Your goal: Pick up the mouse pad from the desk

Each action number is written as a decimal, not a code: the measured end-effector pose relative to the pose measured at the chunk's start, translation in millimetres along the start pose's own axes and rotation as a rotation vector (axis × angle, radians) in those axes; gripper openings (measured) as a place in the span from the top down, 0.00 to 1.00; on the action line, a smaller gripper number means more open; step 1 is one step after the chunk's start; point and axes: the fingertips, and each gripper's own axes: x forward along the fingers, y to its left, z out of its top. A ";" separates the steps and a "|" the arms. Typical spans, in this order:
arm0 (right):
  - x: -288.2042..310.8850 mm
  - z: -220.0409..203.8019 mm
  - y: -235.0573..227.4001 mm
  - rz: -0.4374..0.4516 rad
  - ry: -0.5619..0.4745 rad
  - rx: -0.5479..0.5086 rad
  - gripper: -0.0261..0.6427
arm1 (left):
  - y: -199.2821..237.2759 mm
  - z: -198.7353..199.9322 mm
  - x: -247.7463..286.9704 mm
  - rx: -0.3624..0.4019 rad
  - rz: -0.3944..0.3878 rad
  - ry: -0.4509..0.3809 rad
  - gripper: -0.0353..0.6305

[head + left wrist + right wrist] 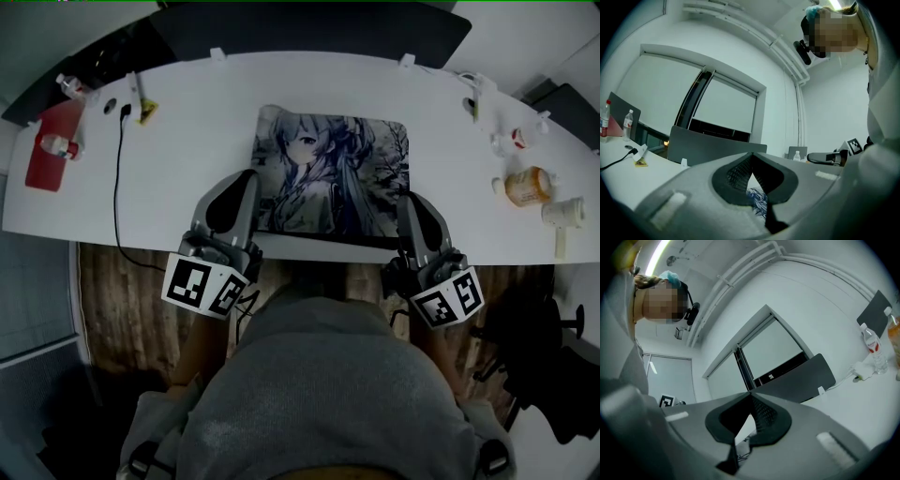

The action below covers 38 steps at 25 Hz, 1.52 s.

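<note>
- Mouse pad [333, 173], a rectangular mat printed with a grey-blue anime girl, shows as a patch of print below the black ribbed jaws of the left gripper [751, 155]. Those jaws are closed tip to tip, with nothing clamped between them.
- The right gripper [750, 394] also has its jaws together, tips touching and empty.
- In the head view the left gripper's tips sit at the pad's front-left corner and the right gripper's at its front-right corner. Whether they touch the pad cannot be told.
- The pad lies flat on the white desk [187, 141], at the middle of the front edge.
- A thin black cable [118, 187] runs from the back-left part of the desk over the front edge.
- A flat red object [37, 167] lies at the left end.
- An orange pill bottle [525, 186] and a white plastic bottle [562, 212] lie near the right end.
</note>
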 end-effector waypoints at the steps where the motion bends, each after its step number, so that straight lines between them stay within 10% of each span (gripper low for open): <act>1: 1.4 -0.4 -2.4 -0.006 0.001 -0.003 0.96 | 1.2 -1.3 2.8 -0.001 -0.006 0.005 0.95; 24: 7.8 14.5 -69.0 -0.065 0.036 -0.039 0.96 | 34.6 -9.8 19.6 0.059 -0.030 0.075 0.95; 38: -23.3 -57.6 -84.0 0.086 0.375 -0.201 0.78 | 40.1 -110.0 -19.4 0.213 -0.171 0.457 0.60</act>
